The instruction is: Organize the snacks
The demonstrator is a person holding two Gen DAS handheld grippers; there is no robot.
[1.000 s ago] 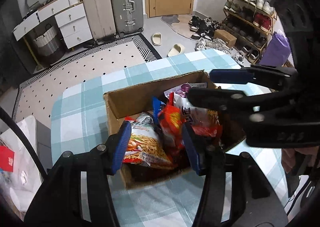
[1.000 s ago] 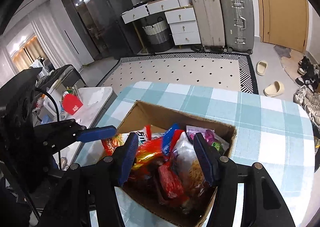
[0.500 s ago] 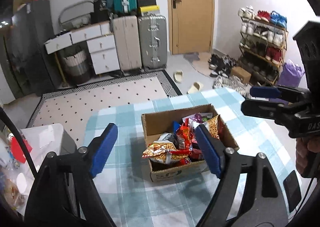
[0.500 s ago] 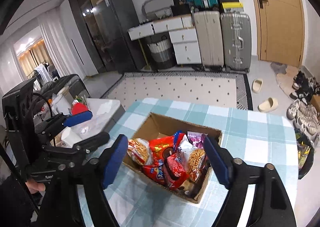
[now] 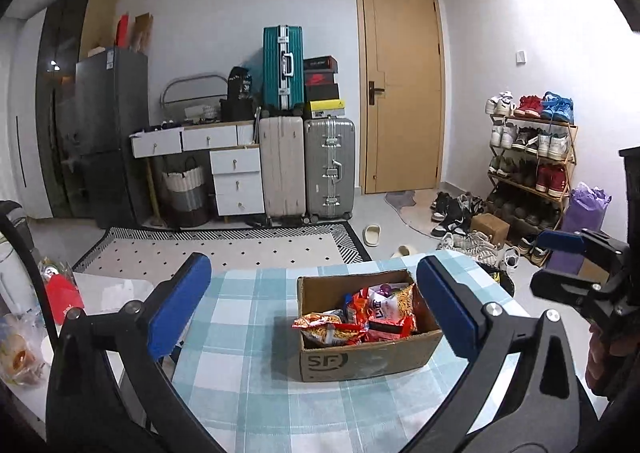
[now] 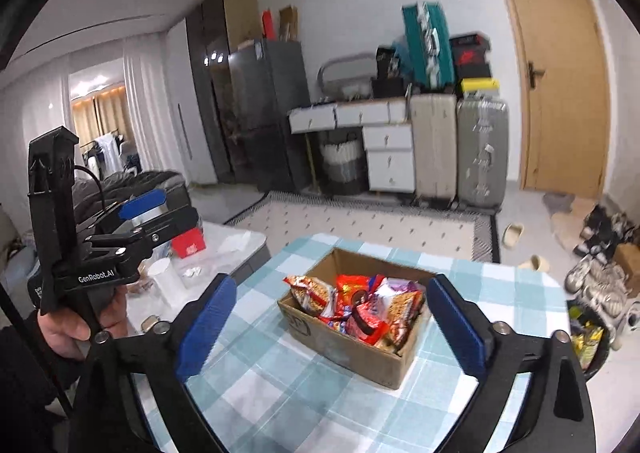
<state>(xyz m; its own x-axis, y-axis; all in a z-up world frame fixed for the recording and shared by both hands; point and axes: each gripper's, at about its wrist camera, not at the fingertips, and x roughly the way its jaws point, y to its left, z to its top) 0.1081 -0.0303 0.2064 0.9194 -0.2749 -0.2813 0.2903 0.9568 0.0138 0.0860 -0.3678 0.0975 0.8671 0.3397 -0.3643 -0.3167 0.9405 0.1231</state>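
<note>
- Left tongs (image 5: 312,313): drawn back and up from just over the snacks a second ago; jaws opening, now spread wide, nothing between the blue pads (image 5: 178,311).
- Right tongs (image 6: 330,327): likewise pulled away from the box mouth; jaws opening, far apart, empty.
- Seen from the right wrist view, left tongs held up at the left edge by a hand (image 6: 66,327); seen from the left wrist view, right tongs at the right edge, well clear of the box.
- Cardboard box (image 5: 368,361) resting on the checked tabletop (image 5: 240,365), framed between the pads of both tongs yet well beyond their tips, touched by neither.
- Snack packets (image 5: 360,317) heaped inside the box, red and orange bags uppermost, one noodle bag (image 5: 320,327) hanging over the near-left rim; a second ago filling most of both views, now small and central.
- Low white side table (image 6: 236,241) left of the tabletop, carrying a red packet (image 6: 188,245) and a white cup (image 6: 166,279).
- Beyond the tabletop: dotted rug (image 5: 224,253), slippers (image 5: 372,235) on the floor.
- Against the far wall: white drawers (image 5: 236,177), beige and silver suitcases (image 5: 306,169) with a teal one on top, dark fridge (image 5: 110,133), wooden door (image 5: 400,93), shoe rack (image 5: 528,161) at right.
- Nothing standing between tongs and box.
</note>
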